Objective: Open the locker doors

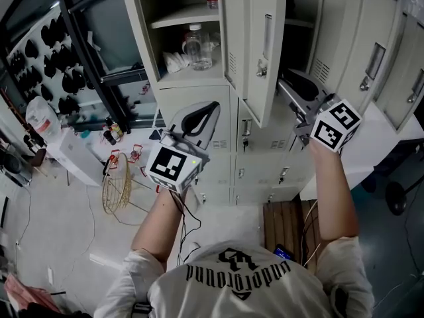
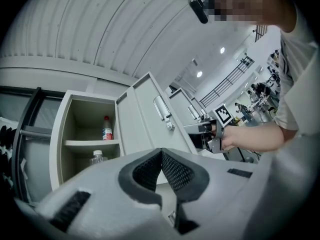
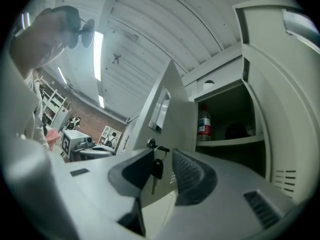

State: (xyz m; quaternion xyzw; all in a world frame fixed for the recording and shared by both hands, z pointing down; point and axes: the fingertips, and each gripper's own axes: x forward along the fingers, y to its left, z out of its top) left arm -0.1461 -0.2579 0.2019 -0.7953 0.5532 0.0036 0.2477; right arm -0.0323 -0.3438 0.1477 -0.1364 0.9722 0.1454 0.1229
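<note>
Left gripper (image 2: 161, 153) pressed together, empty — right gripper (image 3: 163, 159) spread, the open locker door's (image 3: 175, 119) hanging key (image 3: 157, 169) between its jaws.

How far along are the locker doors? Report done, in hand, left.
Done: the keyed upper door and a second upper door stand open. In hand: the right gripper, jaws apart, sits at the keyed door's key; the left gripper is shut, empty. Left: the lower lockers are closed.
</note>
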